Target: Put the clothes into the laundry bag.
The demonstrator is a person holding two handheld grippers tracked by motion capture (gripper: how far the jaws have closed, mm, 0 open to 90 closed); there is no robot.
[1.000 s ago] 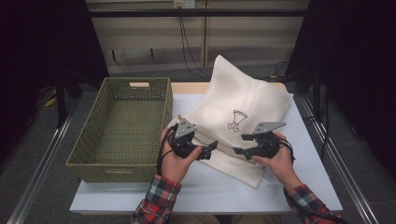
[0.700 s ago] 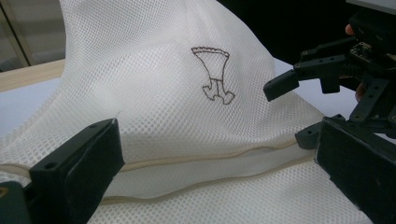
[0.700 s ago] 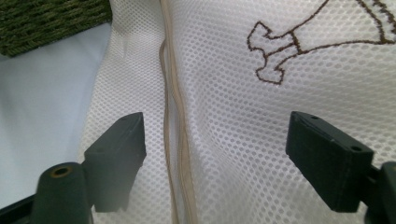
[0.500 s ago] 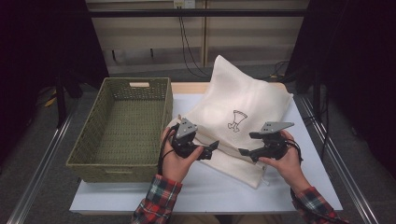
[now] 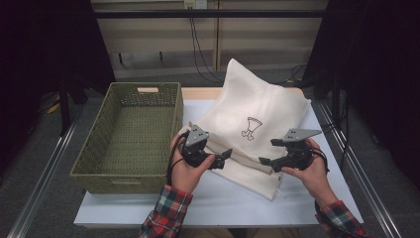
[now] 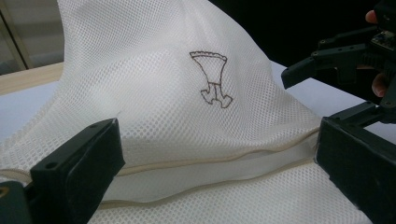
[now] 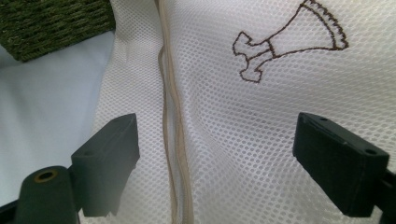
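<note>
Table [image 5: 218, 201] with a pale blue-white top carries everything here, its bare front part lying between the person's two plaid sleeves. Green woven basket [image 5: 130, 135] stands on the table's left side, its near corner just beside the left hand. White mesh bag [image 5: 257, 109] lies on the right half of the table, its back part rising in a peak and its front edge folded flat toward the person; a beige seam [image 6: 201, 161] runs along that front fold, and a small brown embroidered figure [image 5: 251, 128] sits on the middle of the cloth. Left tool [image 5: 224, 157] points right, low over the bag's front fold, its jaws spread wide with the mesh and seam between them and no pad pressing on the cloth. Right tool [image 5: 266, 159] points left toward it, near the same fold; its jaws have just been opening and now stand wide apart above the mesh, gripping nothing
</note>
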